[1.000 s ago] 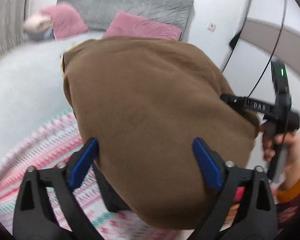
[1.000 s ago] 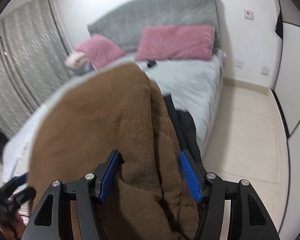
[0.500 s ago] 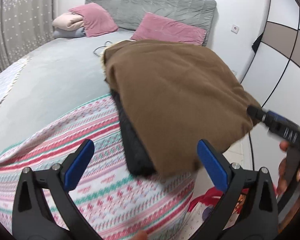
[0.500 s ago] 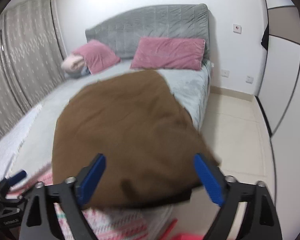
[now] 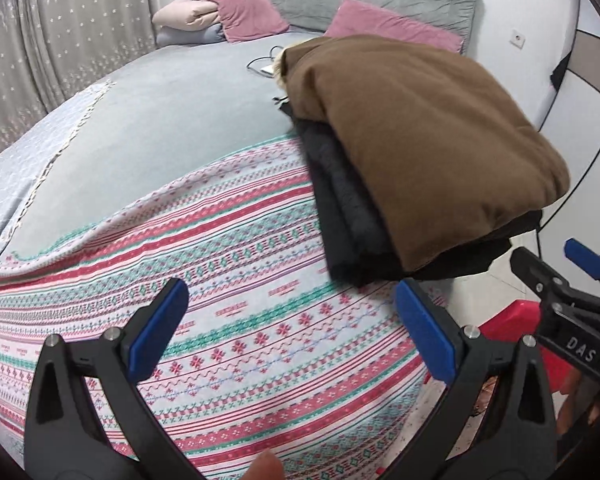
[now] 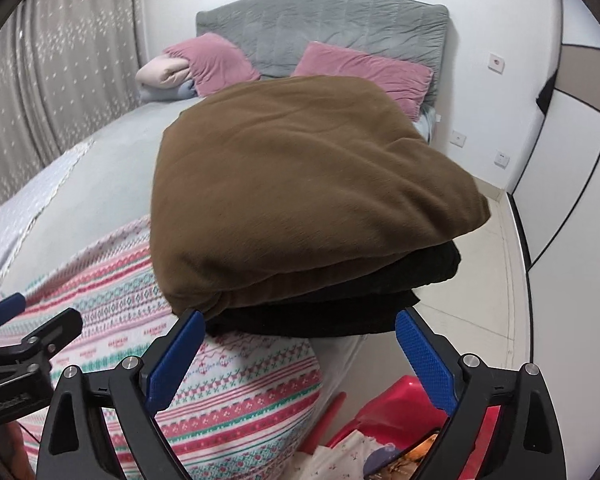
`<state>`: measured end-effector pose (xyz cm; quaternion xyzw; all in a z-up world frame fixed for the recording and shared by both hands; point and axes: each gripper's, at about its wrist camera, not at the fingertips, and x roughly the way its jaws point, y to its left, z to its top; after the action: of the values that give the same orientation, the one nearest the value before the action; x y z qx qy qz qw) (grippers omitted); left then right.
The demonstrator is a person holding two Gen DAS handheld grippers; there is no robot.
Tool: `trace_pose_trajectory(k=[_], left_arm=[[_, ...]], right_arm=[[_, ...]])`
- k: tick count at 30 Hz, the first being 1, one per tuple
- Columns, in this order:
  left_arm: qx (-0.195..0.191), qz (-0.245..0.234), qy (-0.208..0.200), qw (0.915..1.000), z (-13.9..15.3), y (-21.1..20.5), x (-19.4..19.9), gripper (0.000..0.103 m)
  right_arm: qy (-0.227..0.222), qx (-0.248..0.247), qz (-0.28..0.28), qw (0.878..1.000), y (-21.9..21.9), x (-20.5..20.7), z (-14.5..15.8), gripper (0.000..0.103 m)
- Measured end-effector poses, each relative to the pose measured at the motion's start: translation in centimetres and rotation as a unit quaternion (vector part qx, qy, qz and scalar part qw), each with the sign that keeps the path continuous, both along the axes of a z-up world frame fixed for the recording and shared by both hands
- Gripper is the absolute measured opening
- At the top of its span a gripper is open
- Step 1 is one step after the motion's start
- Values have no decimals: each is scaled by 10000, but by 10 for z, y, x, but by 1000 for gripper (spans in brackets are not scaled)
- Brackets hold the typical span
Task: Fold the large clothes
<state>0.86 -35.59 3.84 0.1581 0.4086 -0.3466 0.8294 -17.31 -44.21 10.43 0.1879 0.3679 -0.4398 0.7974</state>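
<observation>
One folded brown fleece garment [image 5: 416,136] lies atop one folded black garment [image 5: 348,216], stacked at the bed's corner on the pink-and-teal patterned blanket [image 5: 228,320]. Two pink pillows [image 6: 364,72] lean against the grey headboard [image 6: 324,20]. Both the left gripper [image 5: 292,324] and right gripper [image 6: 300,356] have fingers spread wide, empty. A second ago the right gripper's fingers flanked the brown cloth; since then both have drawn back.

both tools, left tool [image 5: 288,330] and right tool [image 6: 298,354], gape wide, holding nothing.

garment [image 6: 300,184] – brown | blanket [image 5: 240,320] – pink-teal patterned stripes | pillows [image 6: 364,72] – pink
</observation>
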Motion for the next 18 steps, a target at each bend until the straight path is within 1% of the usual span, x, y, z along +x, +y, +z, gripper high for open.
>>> trace_pose_trajectory(k=[5, 9, 18], left_arm=[[36, 88, 21, 10000, -6, 2, 3, 102], [95, 76, 6, 9999, -8, 1, 3, 102], [151, 121, 21, 9998, -9, -1, 3, 102]], right_arm=[[193, -91, 74, 9997, 8, 5, -6, 97], [131, -35, 117, 9998, 6, 6, -7, 97], [166, -45, 141, 9998, 2, 8, -7, 97]])
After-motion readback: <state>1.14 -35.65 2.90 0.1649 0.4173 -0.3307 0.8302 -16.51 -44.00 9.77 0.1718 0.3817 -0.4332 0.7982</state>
